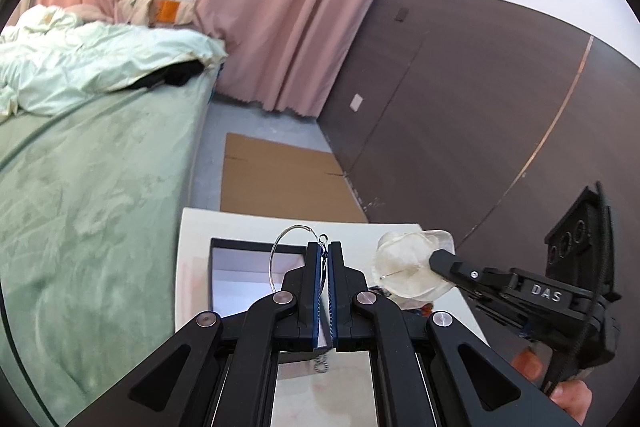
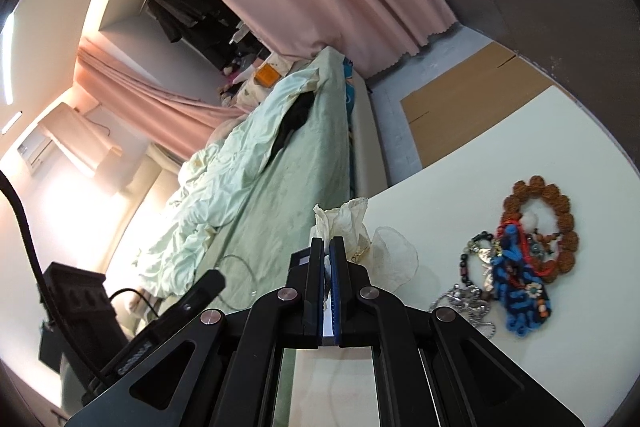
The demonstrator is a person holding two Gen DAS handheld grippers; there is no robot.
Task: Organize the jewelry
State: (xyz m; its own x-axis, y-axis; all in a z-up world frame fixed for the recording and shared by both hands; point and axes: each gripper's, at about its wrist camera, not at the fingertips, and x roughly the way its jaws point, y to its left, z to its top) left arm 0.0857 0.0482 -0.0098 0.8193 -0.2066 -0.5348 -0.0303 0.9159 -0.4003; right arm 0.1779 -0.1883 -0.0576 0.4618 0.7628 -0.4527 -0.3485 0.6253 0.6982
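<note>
Both grippers clamped, each holding an item above the white table (image 2: 560, 347).
Left gripper (image 1: 325, 251) pinches hoop earring (image 1: 280, 251); right gripper (image 2: 328, 247) pinches organza pouch (image 2: 352, 227); jewelry pile (image 2: 520, 259) at 3 o'clock.

Left gripper (image 1: 324, 255) and right gripper (image 2: 327, 251) both clamped.

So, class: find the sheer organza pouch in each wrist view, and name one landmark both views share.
Left wrist view: the organza pouch sits right of centre, pinched by the right tongs coming in from the right.
Right wrist view: the pouch bunches just above and right of the closed right tongs, bottom centre.
Shared landmark: the flattened cardboard on the floor beyond the white table.
</note>
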